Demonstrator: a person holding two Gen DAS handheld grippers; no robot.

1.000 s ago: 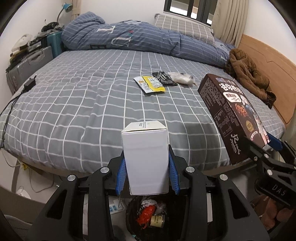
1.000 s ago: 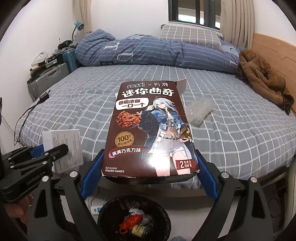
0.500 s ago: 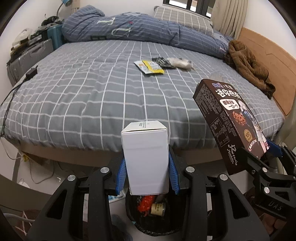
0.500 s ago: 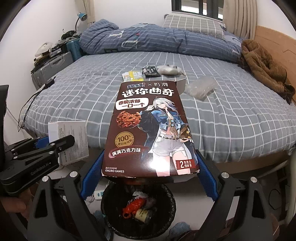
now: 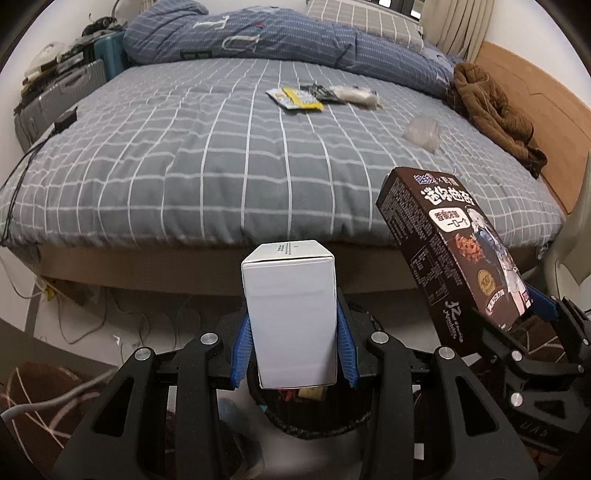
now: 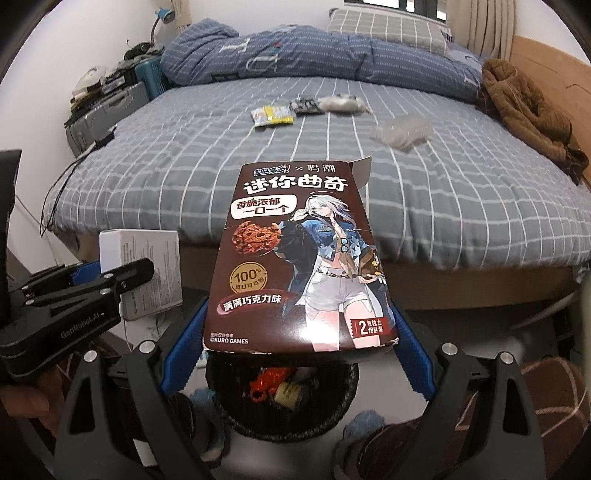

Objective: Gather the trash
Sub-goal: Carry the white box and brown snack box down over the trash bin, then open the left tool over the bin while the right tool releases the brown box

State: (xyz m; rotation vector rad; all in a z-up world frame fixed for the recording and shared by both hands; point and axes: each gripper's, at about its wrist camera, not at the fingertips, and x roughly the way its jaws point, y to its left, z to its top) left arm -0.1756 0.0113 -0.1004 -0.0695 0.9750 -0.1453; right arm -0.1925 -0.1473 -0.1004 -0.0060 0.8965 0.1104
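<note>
My left gripper [image 5: 291, 343] is shut on a white carton [image 5: 291, 314], held upright above a black trash bin [image 5: 317, 421] on the floor. The carton also shows in the right wrist view [image 6: 147, 273]. My right gripper [image 6: 295, 354] is shut on a brown cookie box [image 6: 299, 266], held over the same bin [image 6: 343, 398], which holds red and yellow trash. The box also shows in the left wrist view [image 5: 454, 251]. On the bed lie a yellow wrapper [image 5: 295, 98], a black wrapper [image 5: 319, 91], a white wad [image 5: 356, 95] and a clear plastic bag [image 5: 421, 131].
The grey checked bed [image 5: 221, 155] fills the view ahead, with a blue duvet [image 5: 258, 33] at the back and a brown jacket [image 5: 491, 107] at the right. Suitcases [image 5: 59, 96] stand at the left. Cables [image 5: 92, 314] lie on the floor under the bed edge.
Both grippers have moved back from the bed and lower, carrying their boxes. The bin now sits directly beneath both.
</note>
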